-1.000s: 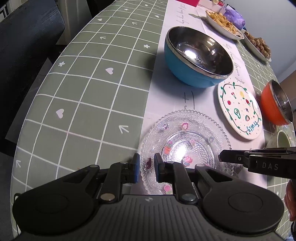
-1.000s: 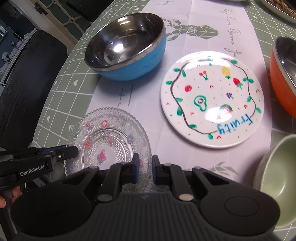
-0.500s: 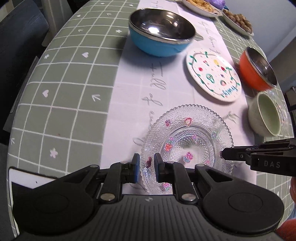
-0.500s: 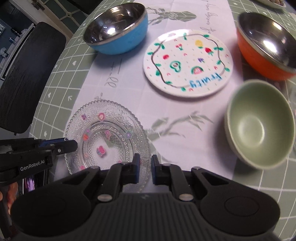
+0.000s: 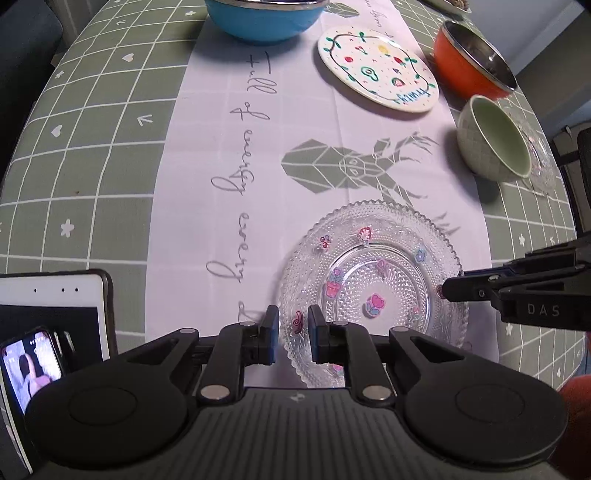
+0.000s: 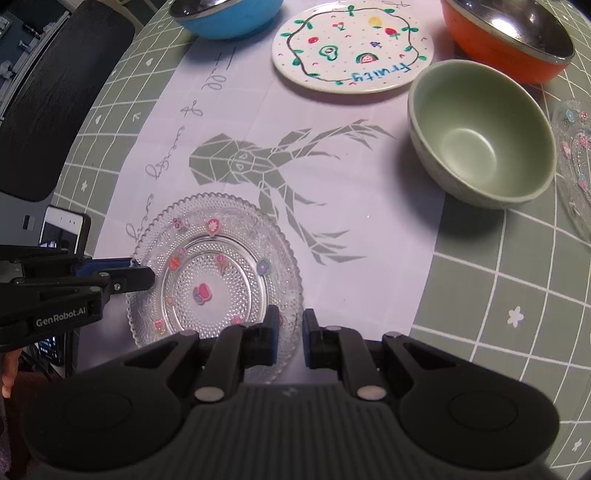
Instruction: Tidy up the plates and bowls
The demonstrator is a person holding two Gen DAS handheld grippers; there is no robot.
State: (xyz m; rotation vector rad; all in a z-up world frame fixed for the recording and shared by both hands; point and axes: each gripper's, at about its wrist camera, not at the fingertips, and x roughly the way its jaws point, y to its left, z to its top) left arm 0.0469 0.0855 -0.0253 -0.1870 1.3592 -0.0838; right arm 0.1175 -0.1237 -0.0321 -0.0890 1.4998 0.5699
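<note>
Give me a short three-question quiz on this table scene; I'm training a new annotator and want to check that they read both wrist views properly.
1. True or false: both grippers grip the rim of the glass plate, the left gripper on one side and the right gripper on the other.
2. Which bowl stands nearest the glass plate: A) blue bowl, B) orange bowl, C) green bowl?
3. What word is written on the white plate?

Key:
1. True; each pinches the rim on opposite sides.
2. C.
3. "Fruity".
</note>
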